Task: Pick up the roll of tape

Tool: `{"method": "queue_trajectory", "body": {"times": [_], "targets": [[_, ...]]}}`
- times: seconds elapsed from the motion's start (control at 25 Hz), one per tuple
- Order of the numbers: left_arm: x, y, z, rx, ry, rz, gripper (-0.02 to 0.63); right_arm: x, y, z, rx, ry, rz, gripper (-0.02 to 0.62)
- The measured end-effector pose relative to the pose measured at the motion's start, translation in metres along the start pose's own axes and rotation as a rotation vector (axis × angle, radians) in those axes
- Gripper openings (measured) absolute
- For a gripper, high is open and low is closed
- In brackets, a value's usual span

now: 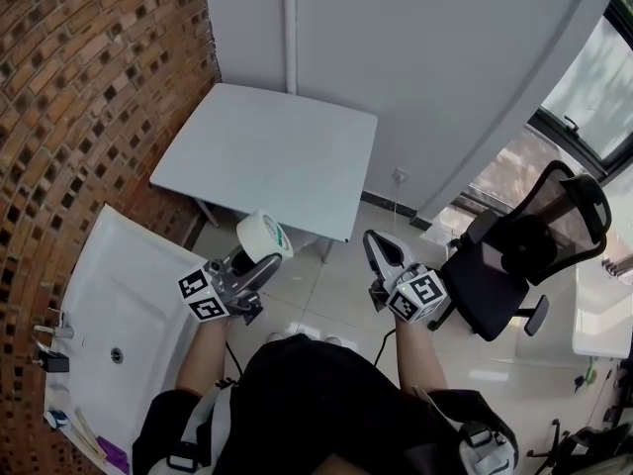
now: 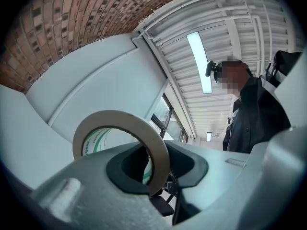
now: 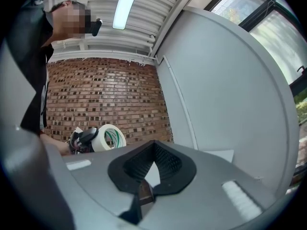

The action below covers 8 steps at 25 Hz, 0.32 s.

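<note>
Left gripper (image 1: 262, 265) pinches tape roll (image 1: 263, 236) by rim, roll standing above jaws, apparently clear of table (image 1: 267, 156) front edge. Right gripper (image 1: 381, 250) closed, empty, alongside.

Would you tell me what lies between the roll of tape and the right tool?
Nothing: in the head view, only bare floor tiles show between the roll of tape and the right tool.

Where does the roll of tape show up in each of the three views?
Head view: roll of tape left of centre, at the tip of the left tongs, in front of the white table.
Left gripper view: roll of tape close up, lower centre, clamped in the tongs.
Right gripper view: roll of tape small, left of centre, against the brick wall.
Shared landmark: the brick wall, in all three views.
</note>
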<state>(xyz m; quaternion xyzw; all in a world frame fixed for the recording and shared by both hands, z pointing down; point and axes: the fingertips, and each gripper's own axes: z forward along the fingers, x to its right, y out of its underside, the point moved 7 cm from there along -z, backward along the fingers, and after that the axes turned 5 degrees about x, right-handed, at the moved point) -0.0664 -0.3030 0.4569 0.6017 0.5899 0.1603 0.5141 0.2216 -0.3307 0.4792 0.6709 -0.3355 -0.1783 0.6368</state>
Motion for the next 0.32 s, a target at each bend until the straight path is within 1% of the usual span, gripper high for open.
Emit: {"method": "queue_trajectory", "body": {"times": [0.32], "targets": [[-0.0019, 0.0000, -0.0004, 0.025, -0.025, 0.001, 0.103, 0.0080, -0.0029, 0.0048, 0.003, -0.022, -0.007, 0.005]]}}
